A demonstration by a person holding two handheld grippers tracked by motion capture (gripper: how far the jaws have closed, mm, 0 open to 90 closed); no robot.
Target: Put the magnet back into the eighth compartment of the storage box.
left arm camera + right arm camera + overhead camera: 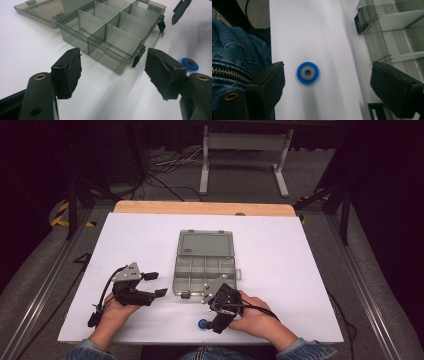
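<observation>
A smoky clear organizer box (205, 270) lies open in the middle of the white table, its lid (206, 243) flat behind it and its compartments empty. A small blue disc with a grey centre (203, 324) rests near the table's front edge. My left gripper (158, 284) is open, left of the box and pointing at its near corner (117, 57). My right gripper (214, 316) is open by the box's front right corner. In the right gripper view the disc (308, 73) lies on the table between the spread jaws, untouched, closer to the left one.
The white sheet (280, 270) covers the table, with a wooden strip (200, 208) along its far edge. A denim sleeve (234, 50) hangs past the table's front edge. The box's black latches (137, 60) stick out on its front side. Cables and a stand are on the floor beyond.
</observation>
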